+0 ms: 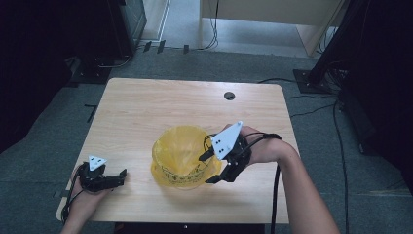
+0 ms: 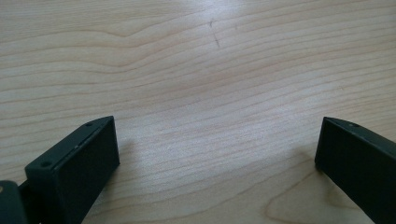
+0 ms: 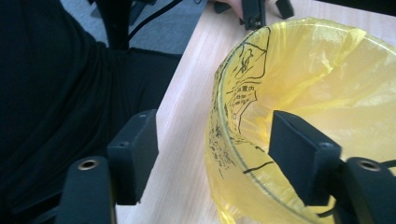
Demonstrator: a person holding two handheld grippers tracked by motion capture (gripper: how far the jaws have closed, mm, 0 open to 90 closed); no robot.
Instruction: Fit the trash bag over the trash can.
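A round bin lined with a yellow plastic bag (image 1: 180,156) stands near the middle of the wooden table (image 1: 146,107). The bag (image 3: 322,88) bears black print and folds over the rim. My right gripper (image 1: 210,168) is open at the bin's right side, one jaw inside the rim and one outside it. In the right gripper view the rim passes between the two jaws, and my right gripper (image 3: 212,144) has not closed on it. My left gripper (image 1: 122,176) rests open on the table at the front left, apart from the bin. Bare wood lies between its jaws in the left gripper view, where my left gripper (image 2: 217,140) stands wide.
A small dark round hole (image 1: 229,95) sits near the table's far edge. Grey carpet, cables and dark equipment stands surround the table. A person's dark clothing (image 3: 56,93) is at the table's near edge.
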